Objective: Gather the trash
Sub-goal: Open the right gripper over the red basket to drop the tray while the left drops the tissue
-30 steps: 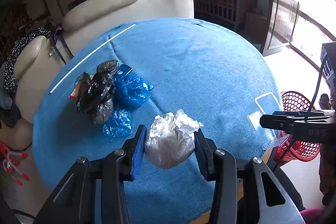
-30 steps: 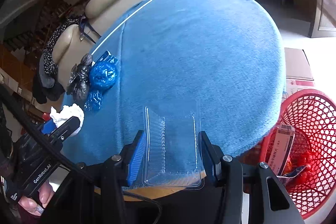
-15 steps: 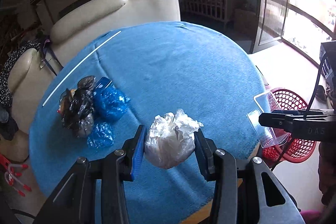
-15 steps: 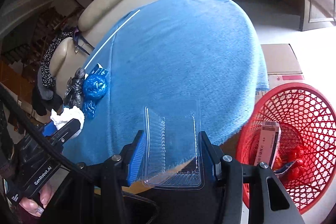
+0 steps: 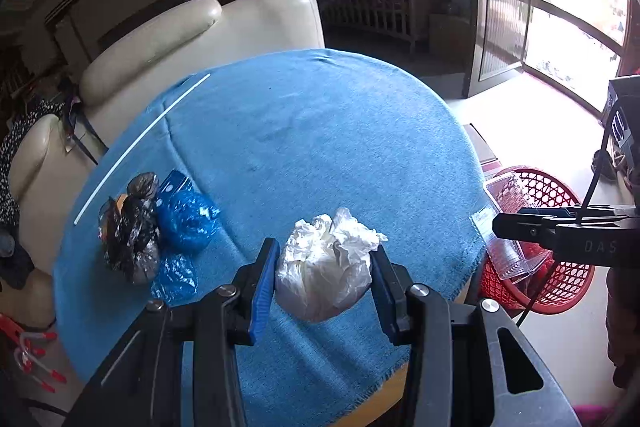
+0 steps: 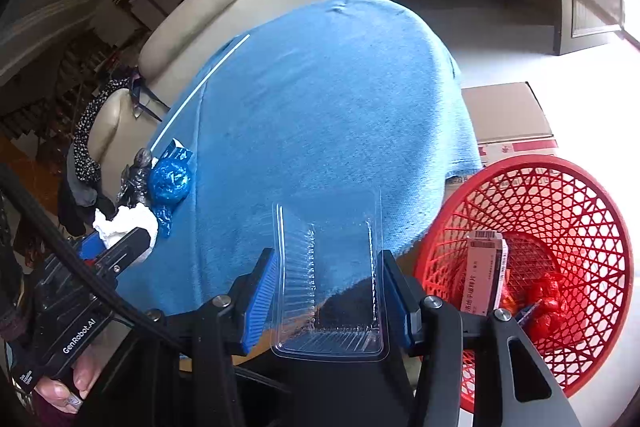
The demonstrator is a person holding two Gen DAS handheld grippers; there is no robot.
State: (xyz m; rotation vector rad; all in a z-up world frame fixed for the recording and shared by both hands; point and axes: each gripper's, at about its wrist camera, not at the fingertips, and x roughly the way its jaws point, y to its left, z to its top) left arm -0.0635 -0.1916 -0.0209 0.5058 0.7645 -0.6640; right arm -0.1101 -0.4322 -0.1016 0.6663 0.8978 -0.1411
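White crumpled plastic, a bag (image 5: 324, 267), sat clamped between the left gripper (image 5: 323, 281) pads above the blue tablecloth (image 5: 312, 147); the red basket (image 5: 560, 279) lay off to its right past the table edge, with the right gripper (image 5: 520, 227) nearer it. "DAS" showed on that gripper's side.

From the right wrist, the right gripper (image 6: 327, 293) clasped a clear plastic tray (image 6: 328, 291), long axis running away from the camera, over the table's edge; the red basket (image 6: 560, 227) stood just right and below, holding a box (image 6: 482, 271) with small unreadable print. "GenRobot.AI" marked the left gripper (image 6: 132, 243).
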